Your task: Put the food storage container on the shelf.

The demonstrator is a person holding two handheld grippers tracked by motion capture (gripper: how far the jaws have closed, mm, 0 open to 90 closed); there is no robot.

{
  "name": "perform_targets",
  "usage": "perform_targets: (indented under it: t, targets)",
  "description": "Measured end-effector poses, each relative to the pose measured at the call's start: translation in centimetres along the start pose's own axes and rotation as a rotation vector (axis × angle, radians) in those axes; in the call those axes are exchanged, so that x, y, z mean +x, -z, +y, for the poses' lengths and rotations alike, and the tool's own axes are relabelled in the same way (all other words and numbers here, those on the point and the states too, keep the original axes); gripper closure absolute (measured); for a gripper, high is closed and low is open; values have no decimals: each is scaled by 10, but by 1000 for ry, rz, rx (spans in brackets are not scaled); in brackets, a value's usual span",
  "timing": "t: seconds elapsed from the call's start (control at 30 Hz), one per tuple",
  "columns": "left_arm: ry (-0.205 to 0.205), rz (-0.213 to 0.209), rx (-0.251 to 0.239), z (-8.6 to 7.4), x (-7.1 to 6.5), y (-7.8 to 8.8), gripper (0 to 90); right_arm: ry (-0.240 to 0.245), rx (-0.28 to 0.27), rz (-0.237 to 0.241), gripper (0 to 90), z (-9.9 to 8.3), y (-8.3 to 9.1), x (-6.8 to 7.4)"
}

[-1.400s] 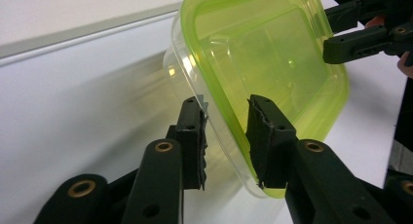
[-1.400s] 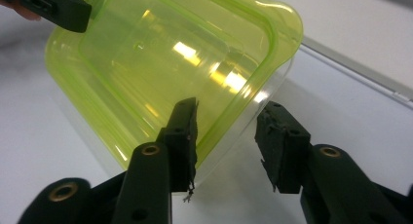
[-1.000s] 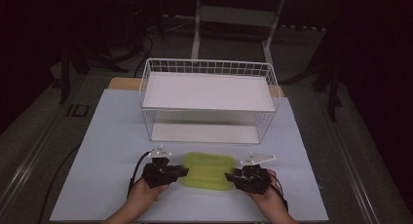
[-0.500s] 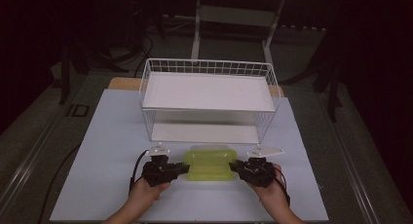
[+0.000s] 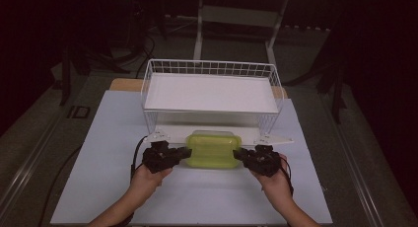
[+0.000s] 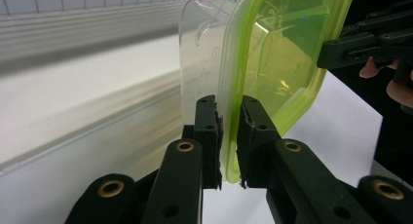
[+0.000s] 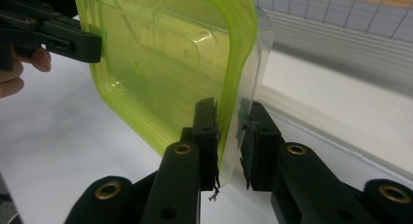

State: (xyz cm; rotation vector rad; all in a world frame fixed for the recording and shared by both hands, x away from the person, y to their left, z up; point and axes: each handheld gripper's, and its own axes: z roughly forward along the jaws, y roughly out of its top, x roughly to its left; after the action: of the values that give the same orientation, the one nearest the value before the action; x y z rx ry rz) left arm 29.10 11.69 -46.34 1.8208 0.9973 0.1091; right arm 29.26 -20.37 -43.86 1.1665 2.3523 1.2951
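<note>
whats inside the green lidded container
Nothing shows inside the container: through its green lid and clear walls it looks empty. The strips of rim under the fingers are covered.

Wire rack (image 5: 212, 71): standing at the far middle of the table, white shelf inside.
Table (image 5: 98, 138): lying white under everything.
Floor (image 5: 44, 133): showing dark around.

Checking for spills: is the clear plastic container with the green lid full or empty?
Empty: light passes clean through the clear plastic container, nothing inside.
</note>
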Motion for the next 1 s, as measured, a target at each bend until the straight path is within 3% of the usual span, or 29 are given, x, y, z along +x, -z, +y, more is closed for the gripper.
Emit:
perform_targets:
  t: [0.37,0.47,0.6,1.0]
  targets:
    - [21,10,7,3,22,-22,809,-45,18,-21,781,7,-21,-18]
    - [32,10,16,0,27,-28,808,-31,36,-30,781,7,-27,-21]
    - [49,19,32,-2,32,-36,808,-53,51,-34,781,4,-35,-26]
    - [54,41,44,-6,45,-51,807,-55,65,-53,776,-1,-54,-37]
